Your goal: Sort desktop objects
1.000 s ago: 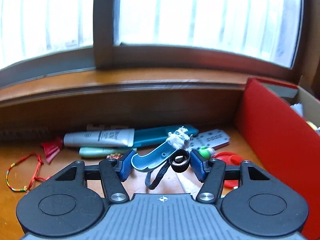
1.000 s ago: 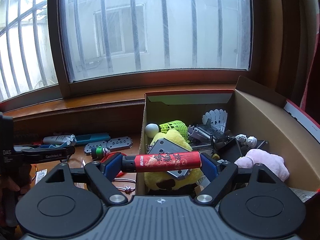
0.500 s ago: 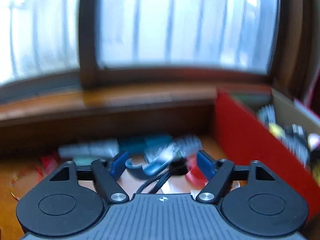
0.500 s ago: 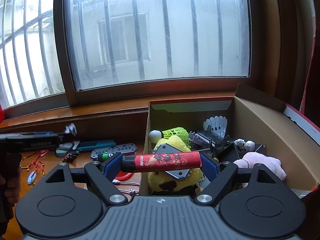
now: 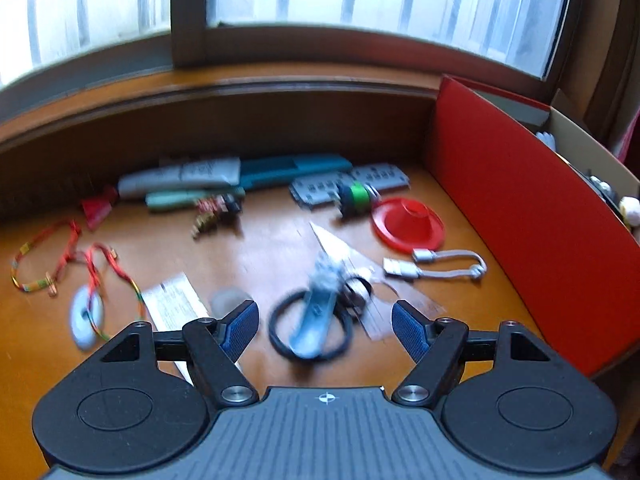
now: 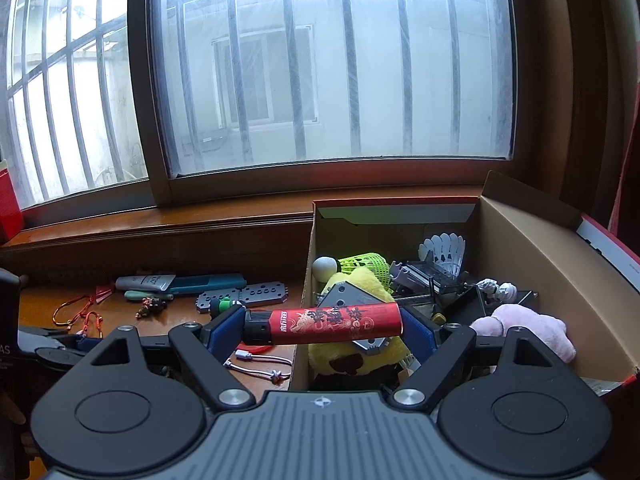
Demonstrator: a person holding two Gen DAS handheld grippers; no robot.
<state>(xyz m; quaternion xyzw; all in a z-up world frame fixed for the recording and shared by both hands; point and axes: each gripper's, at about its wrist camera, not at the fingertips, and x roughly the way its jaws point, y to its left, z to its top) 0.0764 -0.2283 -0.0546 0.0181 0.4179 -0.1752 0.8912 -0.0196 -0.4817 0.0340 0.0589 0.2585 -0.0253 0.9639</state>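
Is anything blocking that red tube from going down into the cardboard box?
Nothing visible. The right hand-held gripper holds the red tube over the near left corner of the open box; below lies only a yellow plush toy.

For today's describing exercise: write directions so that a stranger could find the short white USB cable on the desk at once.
Start at the red box wall on the right of the desk. Just left of it lies a red disc; the USB cable is in front of that. It is the only white looped cord with metal plugs.

A red tube (image 6: pixel 334 324) lies level at the box's (image 6: pixel 528 240) nine o'clock edge (dragon print); blurred blue clip (image 5: pixel 316 312) on desk.
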